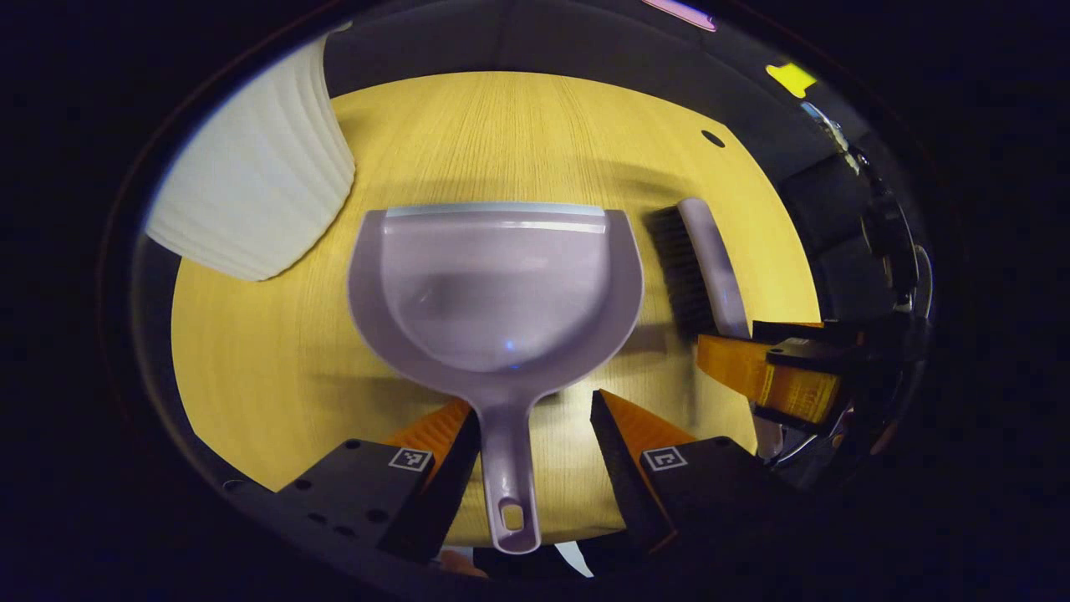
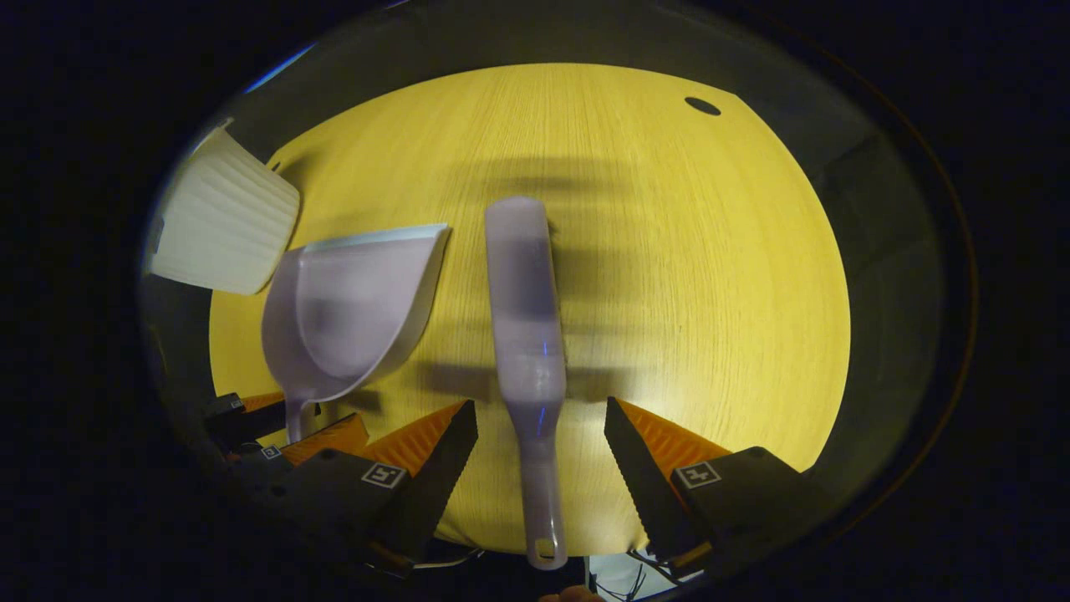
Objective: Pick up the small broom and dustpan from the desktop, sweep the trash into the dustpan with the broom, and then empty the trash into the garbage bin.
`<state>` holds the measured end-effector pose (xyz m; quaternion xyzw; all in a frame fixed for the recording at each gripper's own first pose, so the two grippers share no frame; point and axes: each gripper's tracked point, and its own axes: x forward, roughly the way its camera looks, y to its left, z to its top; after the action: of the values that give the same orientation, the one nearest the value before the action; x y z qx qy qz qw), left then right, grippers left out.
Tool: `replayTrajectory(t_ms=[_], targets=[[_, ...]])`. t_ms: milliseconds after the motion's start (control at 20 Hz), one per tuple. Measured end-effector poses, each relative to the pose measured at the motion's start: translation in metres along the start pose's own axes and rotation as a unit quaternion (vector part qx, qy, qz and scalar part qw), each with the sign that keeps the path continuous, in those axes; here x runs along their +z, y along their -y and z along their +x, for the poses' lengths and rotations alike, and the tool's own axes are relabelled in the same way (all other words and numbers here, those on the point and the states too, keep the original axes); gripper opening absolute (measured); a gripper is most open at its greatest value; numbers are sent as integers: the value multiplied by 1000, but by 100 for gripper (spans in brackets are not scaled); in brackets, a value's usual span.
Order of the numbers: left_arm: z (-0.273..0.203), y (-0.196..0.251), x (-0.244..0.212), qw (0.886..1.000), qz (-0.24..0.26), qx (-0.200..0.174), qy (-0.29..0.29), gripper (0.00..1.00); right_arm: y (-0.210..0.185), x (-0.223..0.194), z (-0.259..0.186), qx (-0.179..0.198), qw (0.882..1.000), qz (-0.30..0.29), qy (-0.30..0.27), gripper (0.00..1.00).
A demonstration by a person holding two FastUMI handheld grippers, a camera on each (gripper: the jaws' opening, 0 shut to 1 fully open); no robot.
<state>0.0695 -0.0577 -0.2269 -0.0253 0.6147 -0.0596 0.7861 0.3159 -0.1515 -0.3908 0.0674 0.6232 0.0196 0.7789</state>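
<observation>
A lilac dustpan (image 1: 497, 284) lies flat on the wooden desktop (image 1: 535, 125), its mouth facing away. Its handle runs back between the fingers of my left gripper (image 1: 533, 405), which stands open around it, the left finger close to the handle. To its right lies the small broom (image 1: 706, 263), dark bristles toward the pan. In the right gripper view the broom (image 2: 527, 318) lies lengthwise with its thin handle between the fingers of my right gripper (image 2: 539, 405), open and not pressing on it. The dustpan (image 2: 351, 305) sits to its left.
A white ribbed garbage bin (image 1: 251, 184) stands at the desk's far left, close to the dustpan (image 2: 221, 226). A small round hole (image 2: 702, 105) marks the far right of the desktop. The right gripper (image 1: 786, 376) shows beside the broom, the left gripper (image 2: 276, 426) beside the pan's handle.
</observation>
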Motion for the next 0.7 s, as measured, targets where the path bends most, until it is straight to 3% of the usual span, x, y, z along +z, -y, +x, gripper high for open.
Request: replayTrajectory(t_ms=[100, 150, 200, 250, 350, 450, 500, 550, 600, 650, 700], targets=[[-29, 6, -7, 999, -10, -7, 30, 74, 7, 6, -30, 1, 999, -16, 42, 100], [-44, 13, -10, 999, -15, -16, 49, 74, 8, 9, -50, 5, 997, -25, 68, 95], [-57, 19, -14, 997, -21, -26, 64, 74, 6, 7, -64, 8, 995, -36, 92, 100], [-69, 24, -21, 997, -25, -31, 73, 74, 6, 3, -81, 11, 993, -46, 112, 95], [-91, 24, -31, 994, -26, -27, 102, 74, 0, -9, -109, 24, 989, -49, 138, 95], [-122, 23, -34, 986, -18, -15, 167, 74, -12, -20, -149, 45, 982, -38, 181, 97], [-139, 21, -32, 976, -4, -9, 217, 74, -21, -19, -169, 55, 974, -34, 219, 100], [-159, 19, -29, 962, 15, 0, 273, 74, -24, -16, -190, 54, 963, -31, 264, 95], [-178, 16, -29, 946, 29, 13, 323, 74, -24, -14, -212, 50, 948, -28, 314, 100], [-195, 14, -29, 928, 40, 33, 368, 74, -23, -11, -236, 39, 927, -23, 372, 99], [-210, 18, -30, 909, 48, 51, 411, 74, -22, -6, -267, 23, 899, -16, 437, 99]])
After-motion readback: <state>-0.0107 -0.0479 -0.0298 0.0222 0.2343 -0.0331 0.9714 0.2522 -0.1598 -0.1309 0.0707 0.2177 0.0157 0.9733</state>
